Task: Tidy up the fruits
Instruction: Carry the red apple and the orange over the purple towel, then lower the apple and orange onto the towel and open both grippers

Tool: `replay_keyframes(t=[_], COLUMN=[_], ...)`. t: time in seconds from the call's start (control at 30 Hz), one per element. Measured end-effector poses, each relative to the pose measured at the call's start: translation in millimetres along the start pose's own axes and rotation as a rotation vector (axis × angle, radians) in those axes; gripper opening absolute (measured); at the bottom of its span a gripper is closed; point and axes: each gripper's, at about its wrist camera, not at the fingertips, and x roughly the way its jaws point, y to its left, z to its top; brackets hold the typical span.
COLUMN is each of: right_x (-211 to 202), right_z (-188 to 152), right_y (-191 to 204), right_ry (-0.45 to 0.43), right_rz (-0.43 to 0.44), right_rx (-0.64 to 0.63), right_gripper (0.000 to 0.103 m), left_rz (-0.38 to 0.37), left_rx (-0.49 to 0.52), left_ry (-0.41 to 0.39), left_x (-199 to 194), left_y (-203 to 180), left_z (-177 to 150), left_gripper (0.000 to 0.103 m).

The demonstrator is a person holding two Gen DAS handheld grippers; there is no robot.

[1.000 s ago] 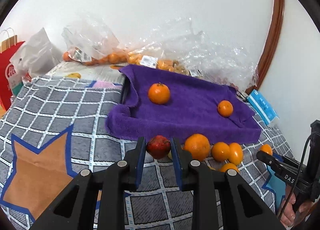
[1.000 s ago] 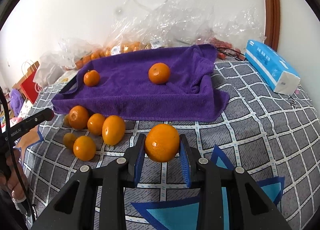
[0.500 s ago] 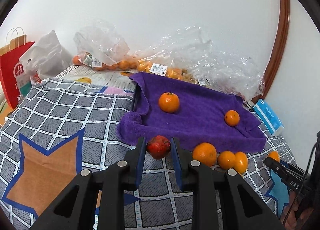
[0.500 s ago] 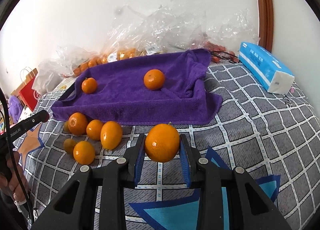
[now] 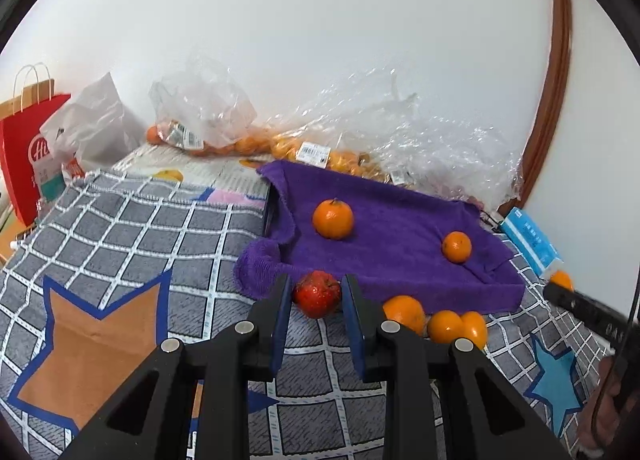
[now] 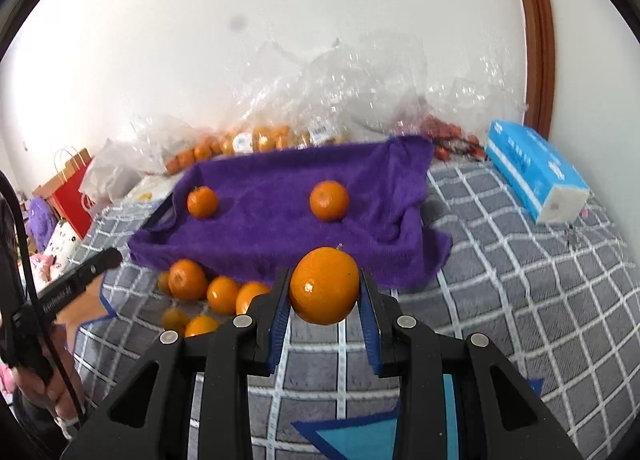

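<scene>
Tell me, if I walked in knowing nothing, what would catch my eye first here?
Probably the two black grippers, each clamped on a fruit: the left gripper holds a small red fruit, the right gripper a big orange. Just beyond them lies a bright purple towel on the grey checked bedspread, with two oranges on it. More oranges sit loose along its near edge.

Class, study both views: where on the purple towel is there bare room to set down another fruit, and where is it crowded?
On the purple towel, the stretch between its two oranges is bare, as is the front strip. Crowded: the loose orange cluster on the bedspread below the towel's front edge.
</scene>
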Motion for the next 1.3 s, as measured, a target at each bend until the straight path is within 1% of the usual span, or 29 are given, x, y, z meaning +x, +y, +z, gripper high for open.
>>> replay_keyframes(t=[0.07,0.13,0.2,0.37,0.47,0.57,0.7,0.8,0.93,1.0,1.07,1.17,1.3], right_x=[0,2,4,12,18,28,47,68,86,91,95,102,108], right_z=[8,17,25,49,63,74,73,63,54,52,49,46,45], right_y=[1,1,2,5,6,7,0,-13,-26,-28,-26,-23,-24], right_ry=[-0.01,-0.012,-0.019,-0.056,-0.077,-0.09,-0.064,-0.023,0.042,0.049,0.056,0.082,0.097], right_rz=[0.003,0.009,0.009,0.014,0.017,0.008,0.01,-0.009,-0.005,-0.001,-0.016,-0.017,-0.024], right_rx=[-0.004,0.0,-0.006,-0.027,-0.037,-0.05,-0.036,-0.014,0.03,0.028,0.01,-0.008,-0.004], right_gripper=[0.033,0.033,0.033,0.033,0.033,0.033,0.033,0.033,0.033,0.033,0.033,0.033,0.033], left_rz=[0.013,-0.023,-0.059,-0.031,-0.04,-0.036,-0.04,-0.013,-0.001,0.003,0.022,0.0,-0.01], left_rx=[-0.005,-0.033,-0.06,-0.012,-0.003,0.0,-0.005,-0.005,-0.031,-0.022,-0.012,-0.026,-0.026], left_ry=[0.019,0.048,0.035,0.003,0.011,0.018,0.051,0.085,0.116,0.128,0.119,0.147,0.151], left_x=[1,-1,-9,-14,-2,18,51,78,95,99,100,105,107], left_y=[-1,1,3,-7,-13,-19,-25,-25,-15,-14,-13,-11,-12], left_z=[4,9,19,51,68,78,77,69,55,52,50,48,46], left_gripper=[0.024,0.024,0.024,0.024,0.024,0.024,0.024,0.024,0.024,0.024,0.024,0.024,0.024])
